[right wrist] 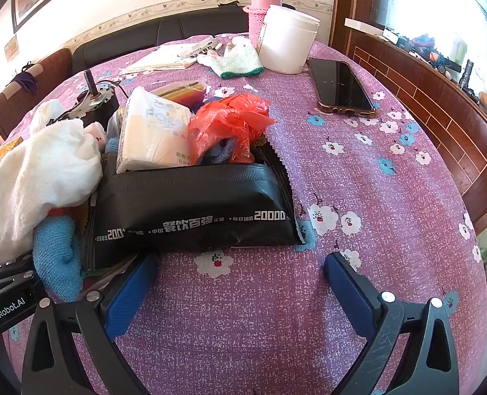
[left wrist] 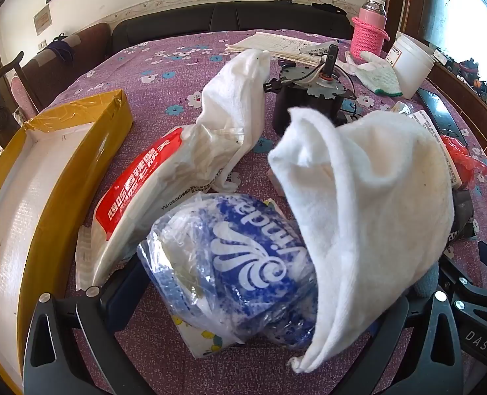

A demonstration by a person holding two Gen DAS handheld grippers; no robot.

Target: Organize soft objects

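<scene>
My left gripper (left wrist: pixel 243 299) is open wide around a crumpled blue-and-white plastic bag (left wrist: pixel 243 263). A white cloth (left wrist: pixel 368 204) drapes over its right finger and hides it. A red-and-white plastic bag (left wrist: pixel 151 184) and another white cloth (left wrist: pixel 240 95) lie beyond. My right gripper (right wrist: pixel 240 283) is open and empty over the purple tablecloth, just in front of a black bag (right wrist: pixel 191 204). A tissue pack (right wrist: pixel 154 131), a red plastic bag (right wrist: pixel 233 121), the white cloth (right wrist: pixel 39 177) and a blue towel (right wrist: pixel 57 256) lie around it.
A yellow cardboard box (left wrist: pixel 46 177) stands open at the left. A black motor (left wrist: pixel 309 95), a white work glove (left wrist: pixel 378 69), a pink-sleeved bottle (left wrist: pixel 370 29) and a white tub (right wrist: pixel 288 38) sit farther back. A phone (right wrist: pixel 342 85) lies at the right.
</scene>
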